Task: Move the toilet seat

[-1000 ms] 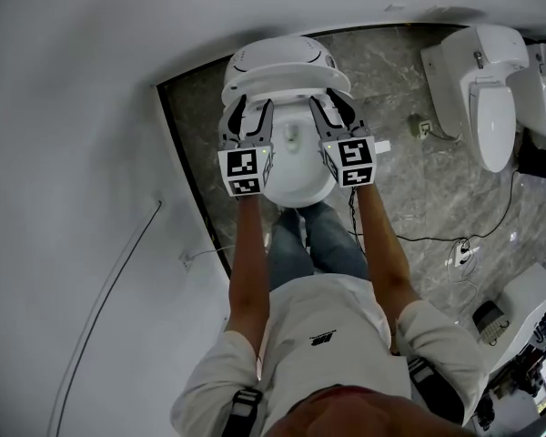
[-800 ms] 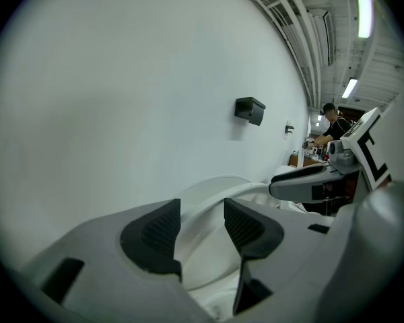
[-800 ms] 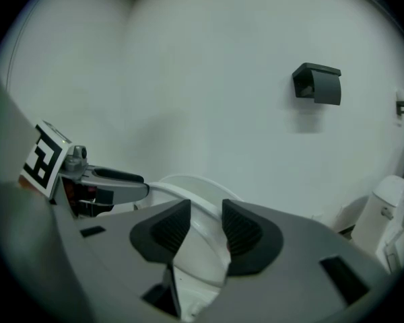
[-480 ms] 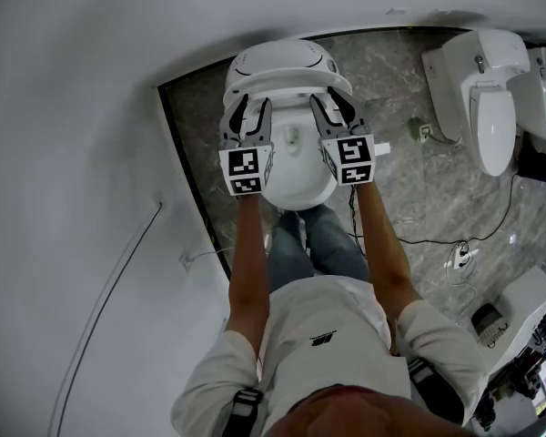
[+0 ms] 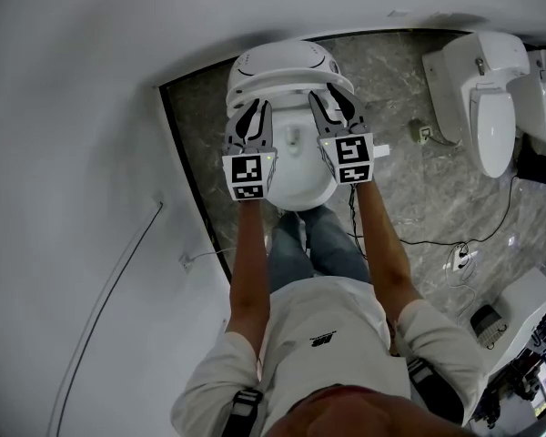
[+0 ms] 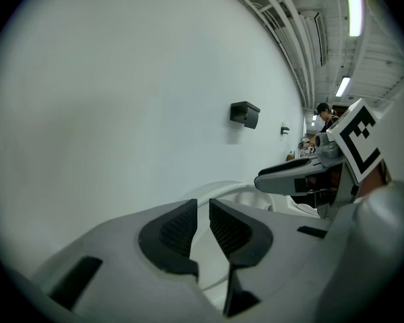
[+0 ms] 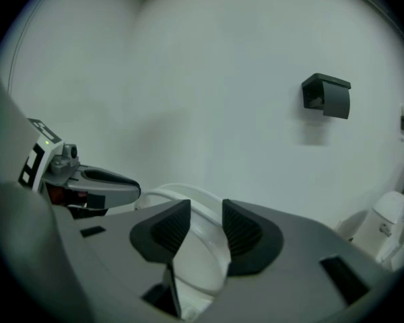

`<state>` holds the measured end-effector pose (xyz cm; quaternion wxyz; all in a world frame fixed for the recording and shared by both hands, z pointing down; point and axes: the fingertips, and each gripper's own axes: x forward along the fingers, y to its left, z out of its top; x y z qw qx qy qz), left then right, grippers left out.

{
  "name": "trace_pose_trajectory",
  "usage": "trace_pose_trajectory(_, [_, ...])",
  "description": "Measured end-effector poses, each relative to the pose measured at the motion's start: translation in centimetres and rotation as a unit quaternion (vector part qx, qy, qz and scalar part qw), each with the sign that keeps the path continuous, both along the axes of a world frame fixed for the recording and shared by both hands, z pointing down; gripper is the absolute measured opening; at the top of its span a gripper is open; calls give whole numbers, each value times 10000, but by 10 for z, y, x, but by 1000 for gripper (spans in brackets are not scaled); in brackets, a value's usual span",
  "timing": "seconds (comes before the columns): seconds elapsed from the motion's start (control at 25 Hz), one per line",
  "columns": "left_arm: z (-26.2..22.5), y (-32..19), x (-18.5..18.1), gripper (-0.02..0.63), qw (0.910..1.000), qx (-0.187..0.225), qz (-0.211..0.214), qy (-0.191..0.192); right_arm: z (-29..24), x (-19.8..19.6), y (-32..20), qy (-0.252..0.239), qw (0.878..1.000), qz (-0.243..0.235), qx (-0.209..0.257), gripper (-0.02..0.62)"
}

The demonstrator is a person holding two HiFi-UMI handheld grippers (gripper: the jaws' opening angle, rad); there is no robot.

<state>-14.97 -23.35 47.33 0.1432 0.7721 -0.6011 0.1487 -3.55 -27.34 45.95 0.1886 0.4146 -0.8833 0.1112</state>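
- Toilet seat (image 5: 291, 86): lying as a white ring across the wall end of the toilet, just below the domed lid (image 5: 282, 60), with a gripper at each side.
- Wall (image 5: 73, 153): running pale and bare down the left, with a thin cable (image 5: 109, 289) trailing along it.
- Left gripper (image 5: 253, 107): reaching over the seat's left side, just beside it; jaws having just been closing and now standing at a narrow slit, with white showing through the slit. Cannot tell whether the pads are pinching the seat's edge.
- Bowl (image 5: 296, 167): sitting white between the two marker cubes, above the person's legs.
- Right gripper (image 5: 330, 103): reaching over the seat's right side; jaws standing part-way apart, pads (image 7: 246, 234) closing on the seat's white rim, which is passing between them.
- Floor (image 5: 409, 180): showing grey veined stone, with a dark cable (image 5: 437, 239) lying across it.
- Second toilet (image 5: 487, 98): standing well apart at the far right.
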Motion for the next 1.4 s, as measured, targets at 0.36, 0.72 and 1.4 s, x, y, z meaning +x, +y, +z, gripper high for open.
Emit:
trace_pose_trajectory(0.36, [-18, 11, 2, 48, 9998, 196, 71, 78, -17, -3, 16, -40, 9999, -63, 145, 163])
trace_pose_trajectory(0.72, [-39, 28, 11, 38, 9982, 474, 341, 143, -36, 3, 38, -100, 9992, -28, 376, 60])
trace_pose_trajectory(1.4, [-80, 72, 29, 35, 9933, 880, 725, 205, -67, 16, 98, -163, 9980, -122, 601, 30])
